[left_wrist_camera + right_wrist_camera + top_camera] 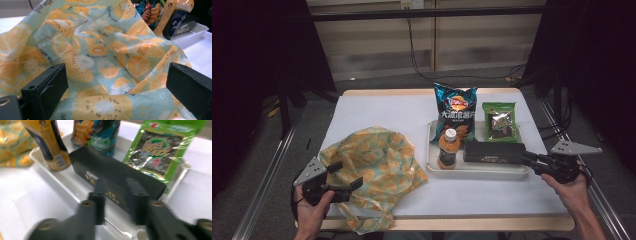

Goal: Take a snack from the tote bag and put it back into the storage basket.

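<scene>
My right hand-held gripper [115,195] has its jaws parted around the end of the black box [493,151], which lies in the white tray [477,172]. My left hand-held gripper [117,87] stands released, fruit-print bag [374,165] between its jaws.

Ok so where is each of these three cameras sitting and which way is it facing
High view: above the person's side, facing forward and down on the table; both hands and grippers show.
Left gripper view: on the left gripper, facing the fruit-print bag; its two black fingers show.
Right gripper view: on the right gripper, facing the black box in the tray; its fingers show.
Shared: both gripper views catch the bottle.
</scene>
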Motion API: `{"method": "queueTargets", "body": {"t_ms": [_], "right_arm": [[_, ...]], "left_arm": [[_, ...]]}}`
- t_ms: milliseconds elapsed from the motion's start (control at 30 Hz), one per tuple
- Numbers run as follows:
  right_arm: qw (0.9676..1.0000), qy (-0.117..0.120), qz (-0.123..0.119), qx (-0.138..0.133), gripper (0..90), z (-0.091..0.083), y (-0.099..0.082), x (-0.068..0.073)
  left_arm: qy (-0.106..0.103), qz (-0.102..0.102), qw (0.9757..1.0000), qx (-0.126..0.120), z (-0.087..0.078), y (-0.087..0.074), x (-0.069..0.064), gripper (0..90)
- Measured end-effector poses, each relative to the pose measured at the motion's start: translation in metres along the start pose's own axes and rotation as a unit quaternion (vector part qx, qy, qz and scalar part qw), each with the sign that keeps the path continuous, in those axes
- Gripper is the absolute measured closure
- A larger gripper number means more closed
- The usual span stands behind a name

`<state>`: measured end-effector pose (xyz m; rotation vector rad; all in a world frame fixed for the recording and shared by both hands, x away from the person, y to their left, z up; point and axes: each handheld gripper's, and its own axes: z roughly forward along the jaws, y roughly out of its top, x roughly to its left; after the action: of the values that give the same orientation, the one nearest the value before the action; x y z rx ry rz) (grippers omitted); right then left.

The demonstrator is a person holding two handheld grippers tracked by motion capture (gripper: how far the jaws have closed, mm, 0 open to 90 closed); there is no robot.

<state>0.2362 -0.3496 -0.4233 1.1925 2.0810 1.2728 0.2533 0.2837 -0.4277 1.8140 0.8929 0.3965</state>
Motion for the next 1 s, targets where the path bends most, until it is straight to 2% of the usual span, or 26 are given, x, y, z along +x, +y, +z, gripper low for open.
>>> {"method": "queueTargets", "body": {"t_ms": [67, 133, 167, 233, 267, 300, 333, 400, 433, 533, 600, 767, 833, 1000], "right_arm": [[0.9998, -0.009, 0.01, -0.012, 55.4, -0.008, -0.001, 0.004], [0.9997, -0.006, 0.013, -0.018, 49.5, -0.016, -0.002, 0.008], [0.9994, -0.018, 0.018, -0.024, 43.4, -0.021, -0.004, 0.011], [0.9992, -0.019, 0.021, -0.028, 39.8, -0.027, -0.006, 0.016], [0.9986, -0.031, 0.023, -0.037, 33.4, -0.032, -0.007, 0.022], [0.9986, -0.031, 0.023, -0.037, 33.4, -0.032, -0.007, 0.022], [0.9979, -0.036, 0.033, -0.044, 32.2, -0.035, -0.008, 0.026], [0.9963, -0.055, 0.046, -0.049, 24.2, -0.042, -0.011, 0.038], [0.9963, -0.055, 0.046, -0.049, 24.2, -0.042, -0.011, 0.038], [0.9951, -0.064, 0.055, -0.052, 18.6, -0.046, -0.015, 0.05], [0.9957, -0.055, 0.056, -0.049, 18.4, -0.049, -0.017, 0.056], [0.9937, -0.061, 0.074, -0.058, 13.9, -0.054, -0.027, 0.071], [0.9931, -0.071, 0.075, -0.056, 12.7, -0.054, -0.031, 0.073], [0.9906, -0.082, 0.088, -0.065, 10.1, -0.054, -0.037, 0.068]], "left_arm": [[0.006, -0.001, 1.0, -0.001, -0.001, 0.0, -0.001, 3.5], [0.007, 0.0, 1.0, 0.0, -0.002, 0.0, -0.002, 3.6], [0.01, 0.002, 0.9999, 0.002, -0.002, 0.0, -0.003, 3.5], [0.013, 0.003, 0.9999, 0.007, -0.004, -0.002, -0.003, 3.6], [0.016, 0.002, 0.9998, 0.007, -0.005, -0.003, -0.003, 3.7], [0.018, -0.003, 0.9998, 0.006, -0.007, -0.004, -0.003, 3.7], [0.023, -0.004, 0.9997, 0.005, -0.009, -0.004, -0.003, 3.7], [0.029, -0.004, 0.9996, 0.005, -0.012, -0.005, -0.004, 3.7], [0.03, -0.006, 0.9995, 0.007, -0.013, -0.006, -0.004, 3.7], [0.03, -0.004, 0.9995, 0.013, -0.015, -0.01, -0.008, 3.7], [0.028, 0.0, 0.9995, 0.014, -0.015, -0.012, -0.011, 3.7], [0.017, -0.004, 0.9998, 0.003, -0.02, -0.016, -0.017, 3.7], [0.023, 0.0, 0.9997, 0.0, -0.023, -0.015, -0.017, 3.6], [0.022, -0.004, 0.9997, -0.003, -0.022, -0.015, -0.012, 3.7]]}}
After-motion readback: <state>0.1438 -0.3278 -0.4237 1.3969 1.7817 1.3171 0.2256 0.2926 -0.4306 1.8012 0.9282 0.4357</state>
